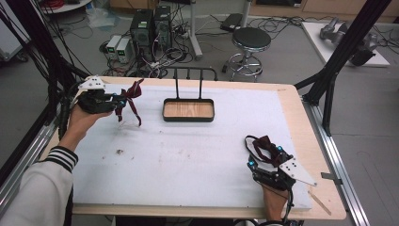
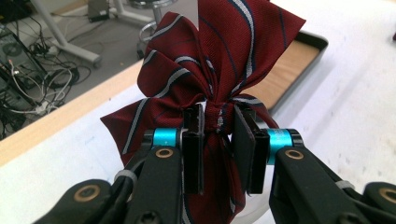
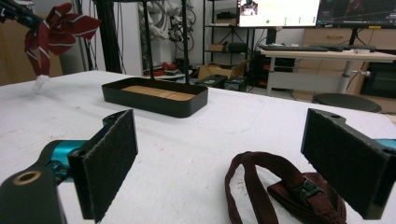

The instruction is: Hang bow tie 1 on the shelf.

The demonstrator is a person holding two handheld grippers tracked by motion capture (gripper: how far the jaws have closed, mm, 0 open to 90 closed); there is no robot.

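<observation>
A dark red bow tie (image 2: 219,70) with white and navy stripes; black tray (image 1: 188,117), white tabletop (image 1: 197,160).

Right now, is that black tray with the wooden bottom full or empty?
Empty. The black tray shows bare wood inside; the red striped bow hangs from the left gripper, off to its side.

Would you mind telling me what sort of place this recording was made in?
Most likely a robotics or data-collection lab: computer towers with tangled cables on the floor, a black metal rig frame beside the padded table, and monitors above a desk.
</observation>
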